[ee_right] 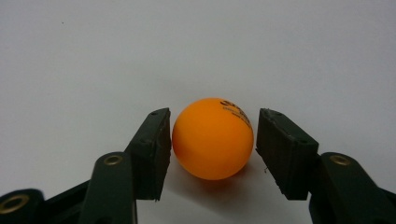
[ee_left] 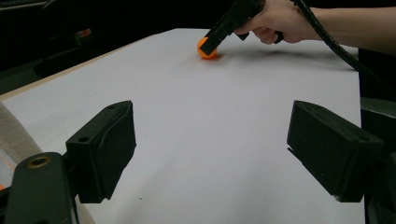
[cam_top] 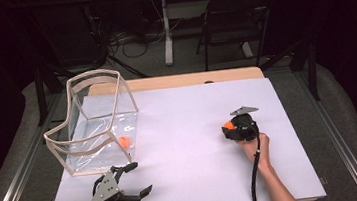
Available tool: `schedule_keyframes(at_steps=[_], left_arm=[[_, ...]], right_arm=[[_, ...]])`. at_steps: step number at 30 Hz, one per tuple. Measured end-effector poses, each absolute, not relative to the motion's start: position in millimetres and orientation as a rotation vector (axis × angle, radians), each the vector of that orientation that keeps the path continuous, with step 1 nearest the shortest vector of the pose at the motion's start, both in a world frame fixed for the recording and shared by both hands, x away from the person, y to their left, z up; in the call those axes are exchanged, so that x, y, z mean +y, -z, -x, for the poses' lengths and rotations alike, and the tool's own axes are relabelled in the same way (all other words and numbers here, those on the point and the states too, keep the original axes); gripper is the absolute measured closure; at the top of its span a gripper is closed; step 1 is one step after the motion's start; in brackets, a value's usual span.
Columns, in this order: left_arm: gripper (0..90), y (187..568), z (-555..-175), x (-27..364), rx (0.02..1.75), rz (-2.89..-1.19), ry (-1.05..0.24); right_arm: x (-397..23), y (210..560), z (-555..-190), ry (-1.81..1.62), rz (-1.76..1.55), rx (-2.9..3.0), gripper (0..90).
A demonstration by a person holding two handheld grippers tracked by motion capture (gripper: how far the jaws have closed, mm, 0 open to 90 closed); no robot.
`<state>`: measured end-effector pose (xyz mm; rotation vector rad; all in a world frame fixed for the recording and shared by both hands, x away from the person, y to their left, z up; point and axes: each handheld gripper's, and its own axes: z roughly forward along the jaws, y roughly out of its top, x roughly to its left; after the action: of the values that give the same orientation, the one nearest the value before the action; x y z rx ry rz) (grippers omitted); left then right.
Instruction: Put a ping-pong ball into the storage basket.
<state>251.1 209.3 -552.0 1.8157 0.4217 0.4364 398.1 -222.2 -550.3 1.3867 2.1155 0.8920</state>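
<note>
Orange ball (ee_right: 212, 138) with black print, white table sheet (cam_top: 194, 129); black fingers (ee_right: 152, 149)

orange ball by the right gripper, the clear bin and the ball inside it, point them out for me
orange ball (ee_right: 213, 138), right gripper view, middle of its front.
clear bin (cam_top: 94, 74), high view, far rim.
ball inside the bin (cam_top: 124, 142), high view, its centre.

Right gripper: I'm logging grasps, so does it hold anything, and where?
Not quite: the orange ball sits between the right gripper's jaws at its widest part; one pad touches its side, the other shows a thin gap.
</note>
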Motion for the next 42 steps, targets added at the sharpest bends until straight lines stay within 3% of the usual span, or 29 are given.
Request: schedule_keyframes(at_steps=[6,42], left_arm=[[15.6,551.9,-251.0,209.3,0.422,-1.818,-0.438],[15.6,551.9,-250.9,209.4,0.423,-1.814,-0.44]], right_arm=[[-222.6,551.5,-398.5,-0.89,-1.4,2.117,49.9],[-222.6,520.5,-386.3,-0.917,-1.329,2.081,50.4]])
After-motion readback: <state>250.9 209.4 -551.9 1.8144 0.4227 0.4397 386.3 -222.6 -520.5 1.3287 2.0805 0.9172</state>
